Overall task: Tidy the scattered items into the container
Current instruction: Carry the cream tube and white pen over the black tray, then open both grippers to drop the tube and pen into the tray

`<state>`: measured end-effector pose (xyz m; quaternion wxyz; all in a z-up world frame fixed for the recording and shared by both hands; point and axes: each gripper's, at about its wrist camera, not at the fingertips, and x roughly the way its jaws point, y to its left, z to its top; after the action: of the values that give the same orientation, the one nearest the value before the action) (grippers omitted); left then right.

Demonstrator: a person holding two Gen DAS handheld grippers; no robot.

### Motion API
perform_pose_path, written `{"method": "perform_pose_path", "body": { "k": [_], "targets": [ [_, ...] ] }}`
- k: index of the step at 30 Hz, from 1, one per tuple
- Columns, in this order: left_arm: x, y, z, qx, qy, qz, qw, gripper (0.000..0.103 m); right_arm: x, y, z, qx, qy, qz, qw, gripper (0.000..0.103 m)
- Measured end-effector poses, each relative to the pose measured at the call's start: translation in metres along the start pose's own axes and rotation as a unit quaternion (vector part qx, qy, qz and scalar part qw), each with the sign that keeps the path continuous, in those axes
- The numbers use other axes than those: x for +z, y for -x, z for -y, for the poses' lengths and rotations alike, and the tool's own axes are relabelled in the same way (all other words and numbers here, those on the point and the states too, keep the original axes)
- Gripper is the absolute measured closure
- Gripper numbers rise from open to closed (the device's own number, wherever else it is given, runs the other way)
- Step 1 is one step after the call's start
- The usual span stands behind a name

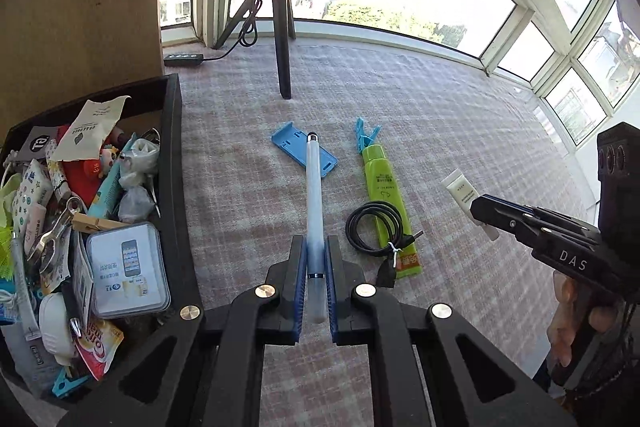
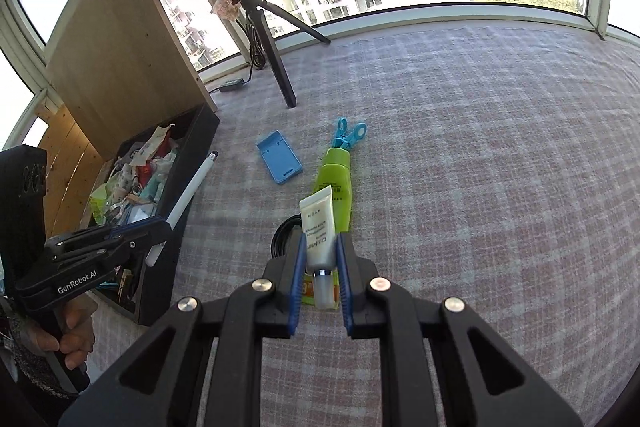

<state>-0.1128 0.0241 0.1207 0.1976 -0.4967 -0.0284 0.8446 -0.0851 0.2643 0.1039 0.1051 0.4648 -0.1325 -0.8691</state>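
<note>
My left gripper point(image 1: 315, 247) is shut on a white stylus pen point(image 1: 314, 199) and holds it above the checked cloth, just right of the black container point(image 1: 176, 163). My right gripper point(image 2: 319, 247) is shut on a small white cream tube point(image 2: 320, 231), held above the green tube point(image 2: 336, 183). On the cloth lie a blue phone stand point(image 1: 320, 155), a blue clothes peg point(image 1: 366, 137), the green tube point(image 1: 386, 195) and a coiled black cable point(image 1: 374, 229). The right gripper also shows in the left wrist view point(image 1: 486, 211), the left gripper in the right wrist view point(image 2: 160, 227).
The container is full of several small items, among them a clear box point(image 1: 128, 267) and a wooden peg point(image 1: 96, 223). A ring light tripod point(image 1: 282, 39) stands at the back by the windows. A wooden panel point(image 2: 120, 59) stands behind the container.
</note>
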Motion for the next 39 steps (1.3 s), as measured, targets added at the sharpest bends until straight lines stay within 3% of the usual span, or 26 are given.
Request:
{"method": "perform_pose_path", "body": {
  "k": [10, 21, 27, 33, 36, 37, 39],
  "targets": [
    [-0.026, 0.079, -0.084, 0.055, 0.047, 0.049, 0.9962, 0.095, 0.013, -0.007, -0.111, 0.061, 0.069, 0.008, 0.996, 0.088],
    [-0.079, 0.142, -0.203, 0.132, 0.114, 0.061, 0.9828, 0.095, -0.006, -0.045, -0.228, 0.113, 0.122, -0.024, 0.986, 0.088],
    [-0.097, 0.146, -0.24, 0.14, 0.135, 0.05, 0.9797, 0.095, -0.023, -0.064, -0.25, 0.103, 0.121, -0.045, 0.986, 0.088],
    [-0.094, 0.142, -0.251, 0.137, 0.134, 0.042, 0.9806, 0.093, -0.025, -0.073, -0.26, 0.079, 0.118, -0.055, 0.988, 0.087],
    [-0.091, 0.142, -0.254, 0.144, 0.14, 0.039, 0.979, 0.081, -0.023, -0.071, -0.265, 0.056, 0.118, -0.051, 0.99, 0.071],
    [-0.09, 0.144, -0.255, 0.144, 0.141, 0.042, 0.9786, 0.08, -0.022, -0.069, -0.265, 0.053, 0.117, -0.046, 0.991, 0.065],
    [-0.089, 0.146, -0.256, 0.143, 0.144, 0.046, 0.9781, 0.08, -0.02, -0.065, -0.265, 0.048, 0.115, -0.037, 0.992, 0.063]
  ]
}}
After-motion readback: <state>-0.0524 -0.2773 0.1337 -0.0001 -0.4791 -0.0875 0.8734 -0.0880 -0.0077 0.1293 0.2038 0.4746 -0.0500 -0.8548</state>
